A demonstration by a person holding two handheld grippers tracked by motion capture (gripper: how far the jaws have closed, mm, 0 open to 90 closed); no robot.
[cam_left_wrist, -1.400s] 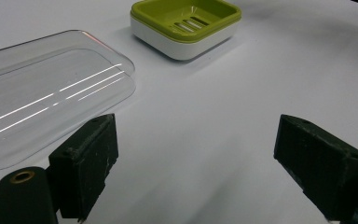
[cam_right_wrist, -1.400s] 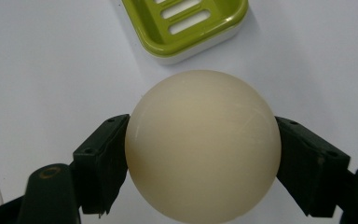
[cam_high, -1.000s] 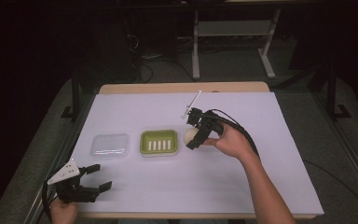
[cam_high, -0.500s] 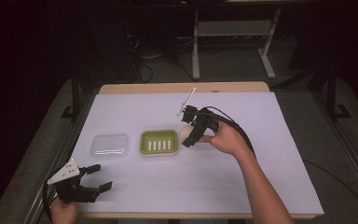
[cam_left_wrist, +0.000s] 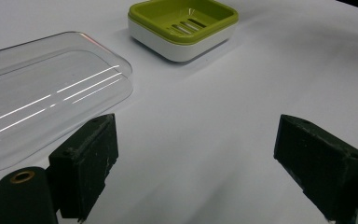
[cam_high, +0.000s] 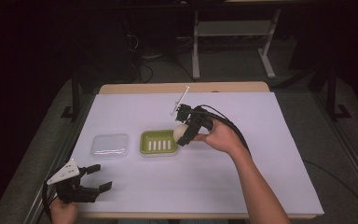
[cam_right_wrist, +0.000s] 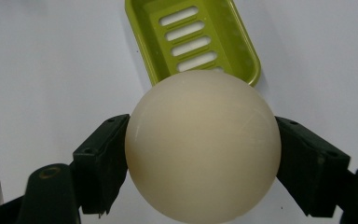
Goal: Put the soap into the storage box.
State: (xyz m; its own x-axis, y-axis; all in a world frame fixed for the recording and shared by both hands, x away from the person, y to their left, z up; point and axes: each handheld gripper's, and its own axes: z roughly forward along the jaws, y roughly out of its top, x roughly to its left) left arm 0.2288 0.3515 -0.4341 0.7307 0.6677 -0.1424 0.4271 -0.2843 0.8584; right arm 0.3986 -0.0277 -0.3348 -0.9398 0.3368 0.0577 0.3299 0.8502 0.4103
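Your right gripper (cam_high: pixel 182 135) clamps the round cream-white soap ball (cam_right_wrist: pixel 203 149) across its widest part, which stops it rolling free. It hangs just above the right end of the slotted green plastic soap dish (cam_high: pixel 157 142) at mid-table, placed for a straight lowering. Your left gripper (cam_high: pixel 94 178) rests wide open and empty at the near left corner, near the clear plastic lid (cam_high: pixel 109 145).
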